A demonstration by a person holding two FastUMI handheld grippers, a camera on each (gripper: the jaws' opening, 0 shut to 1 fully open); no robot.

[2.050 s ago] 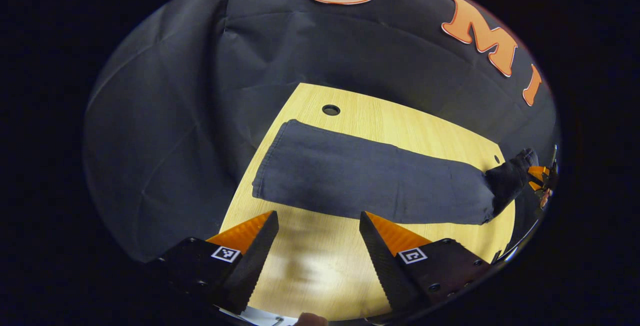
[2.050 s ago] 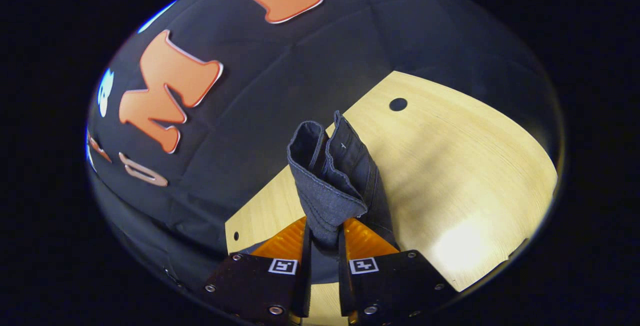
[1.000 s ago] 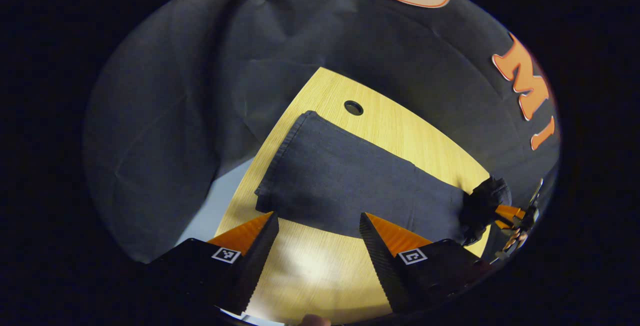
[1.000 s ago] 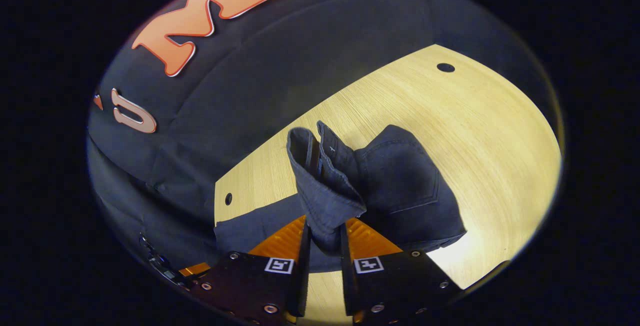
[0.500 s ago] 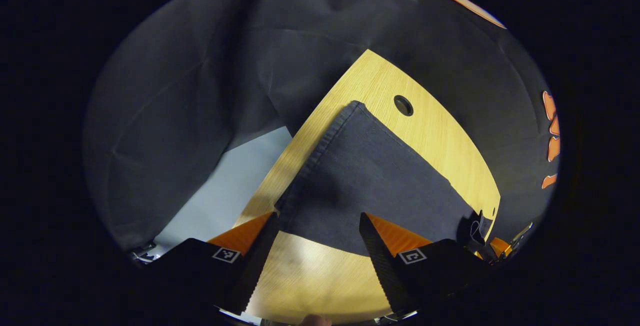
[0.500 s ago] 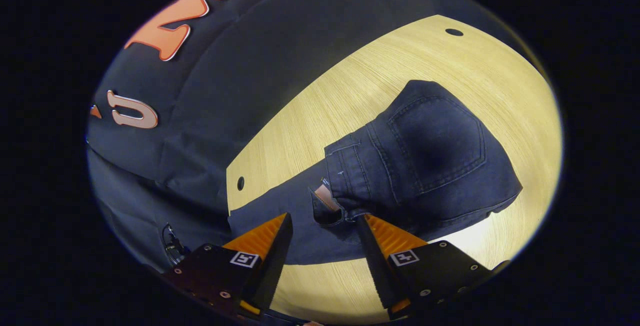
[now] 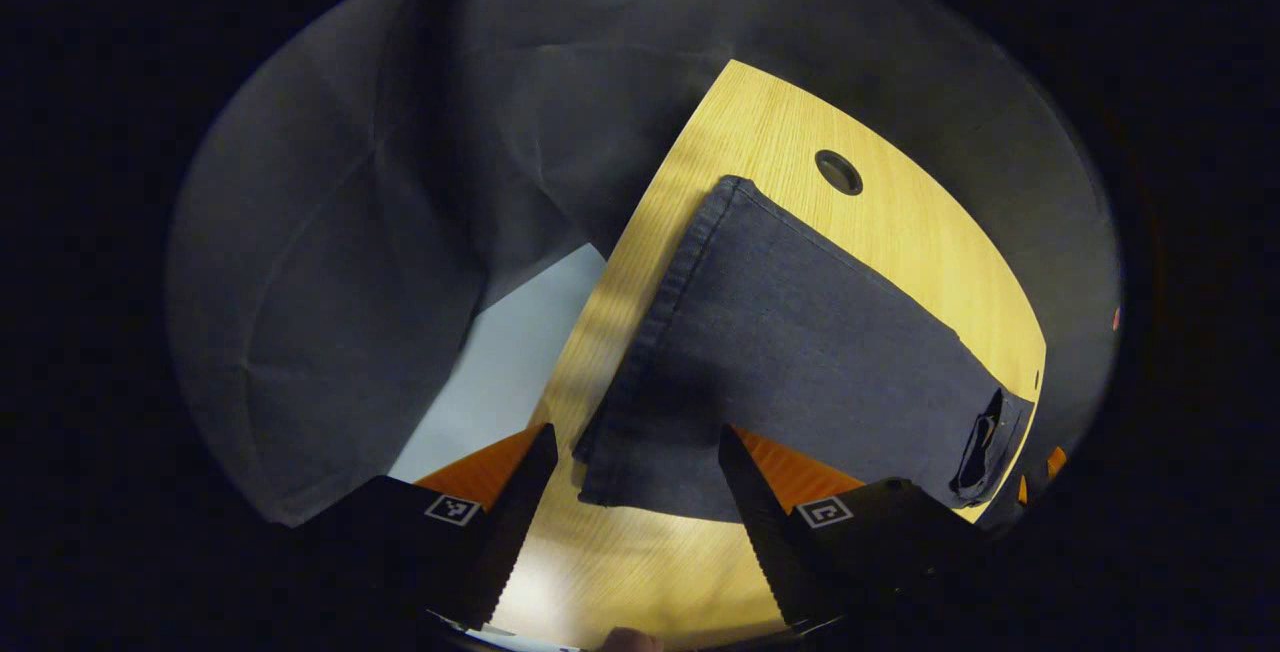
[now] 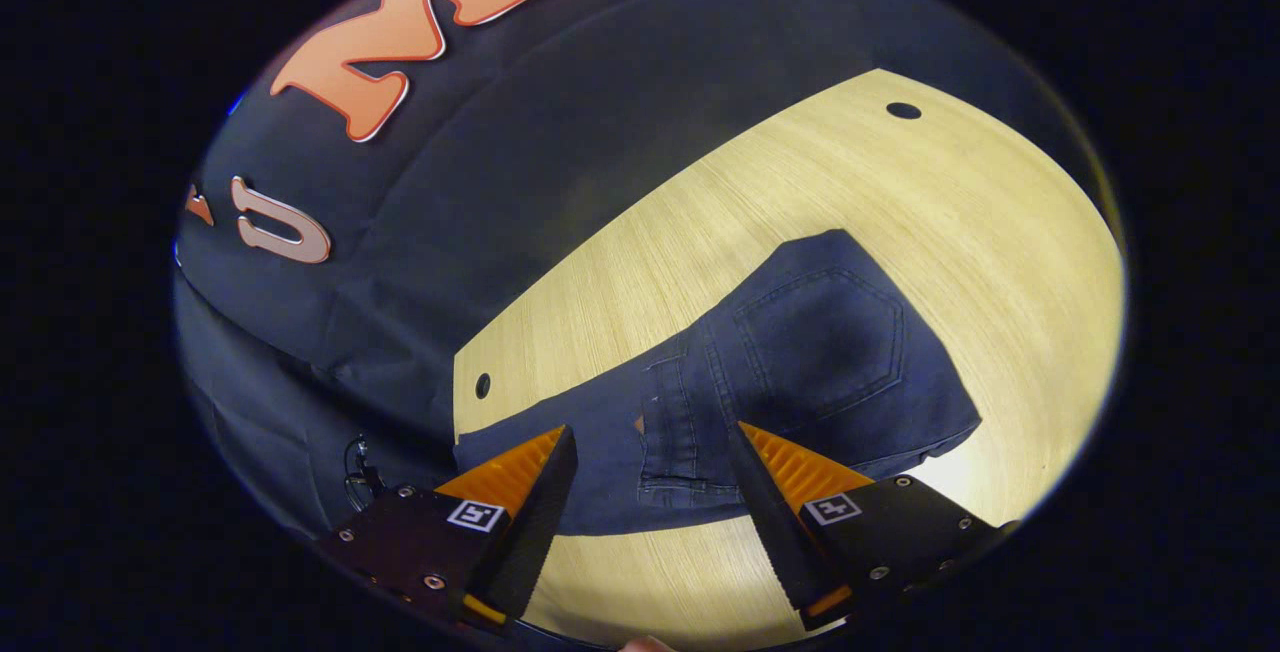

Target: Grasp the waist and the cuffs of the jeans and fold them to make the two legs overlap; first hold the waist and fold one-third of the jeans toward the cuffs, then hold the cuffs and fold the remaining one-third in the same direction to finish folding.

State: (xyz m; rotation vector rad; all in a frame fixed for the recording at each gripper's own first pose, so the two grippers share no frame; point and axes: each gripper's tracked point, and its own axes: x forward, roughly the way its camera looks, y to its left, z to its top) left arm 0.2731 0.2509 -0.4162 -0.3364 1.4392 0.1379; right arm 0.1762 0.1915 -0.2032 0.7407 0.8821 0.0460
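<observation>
Holding both tongs spread wide with nothing between the fingers, I start at the left: in the left gripper view my left gripper (image 7: 632, 467) hovers at 6 o'clock over the wooden table (image 7: 905, 232), its two fingers well apart, and the near corner of the jeans (image 7: 790, 352) sits just beyond the gap between them. The cuffs (image 7: 660, 322) run as a stitched hem from about 12 o'clock down toward 6 o'clock, lying flat on the wood close to the table's edge. A round hole (image 7: 838, 172) in the tabletop lies just past the far corner of the hem, at about 1 o'clock. The legs stretch away toward 4 o'clock, where the folded-over waist shows as a dark open lip — too small there to read further. Over in the right gripper view, my right gripper (image 8: 650, 467) also stands open at 6 o'clock, clear of the cloth. The waist (image 8: 668, 432) lies flat just beyond its fingertips, folded over onto the legs, with a back pocket (image 8: 820, 342) facing up toward 1 o'clock. A small hole (image 8: 903, 111) marks the table's far end at about 1 o'clock — well apart from the denim.
</observation>
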